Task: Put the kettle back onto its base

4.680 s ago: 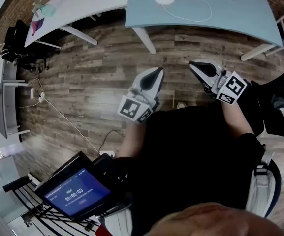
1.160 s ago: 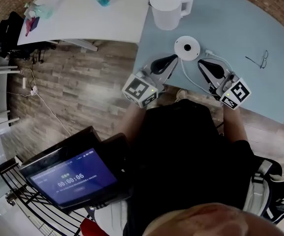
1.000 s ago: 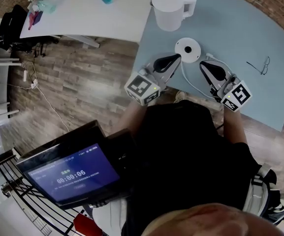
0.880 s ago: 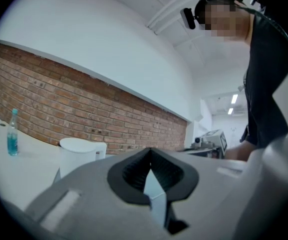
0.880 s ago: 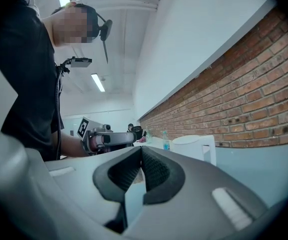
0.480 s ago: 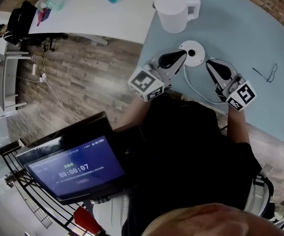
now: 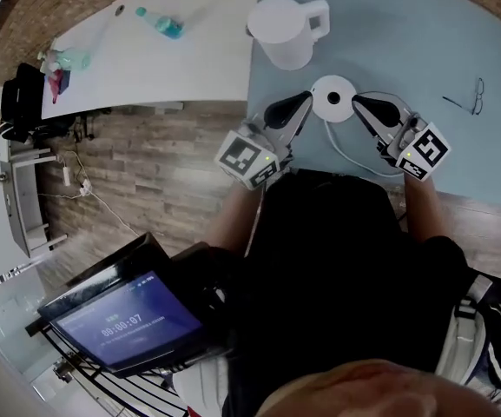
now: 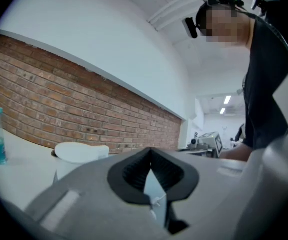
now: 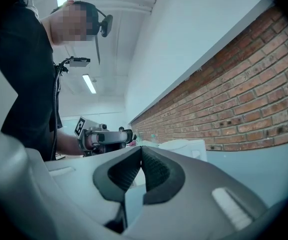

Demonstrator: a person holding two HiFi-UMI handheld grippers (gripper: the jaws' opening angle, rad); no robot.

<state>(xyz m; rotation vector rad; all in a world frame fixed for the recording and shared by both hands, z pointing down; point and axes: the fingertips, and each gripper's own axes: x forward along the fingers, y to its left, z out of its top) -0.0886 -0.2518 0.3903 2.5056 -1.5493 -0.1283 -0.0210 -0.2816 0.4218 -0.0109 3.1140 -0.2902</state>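
Note:
The white kettle (image 7: 285, 31) stands upright on the blue-grey table (image 7: 424, 33), apart from its round white base (image 7: 333, 98), which lies nearer to me with its cable (image 7: 346, 150) trailing toward the table's near edge. My left gripper (image 7: 305, 99) is shut and empty, its tip just left of the base. My right gripper (image 7: 359, 102) is shut and empty, just right of the base. Both point level toward the brick wall. The kettle (image 8: 79, 156) shows beyond the shut left gripper (image 8: 150, 152). Past the shut right gripper (image 9: 140, 150) the kettle (image 9: 183, 146) shows too.
A pair of glasses (image 7: 476, 94) lies on the blue-grey table at the right. A white table (image 7: 146, 68) adjoins on the left and carries a blue bottle (image 7: 159, 24). A brick wall (image 8: 59, 114) runs behind the tables. A screen (image 7: 124, 328) hangs at my lower left.
I walked up to the blue-grey table. Both grippers came forward over its near edge and now flank the base. Both stayed shut, and the kettle has not moved.

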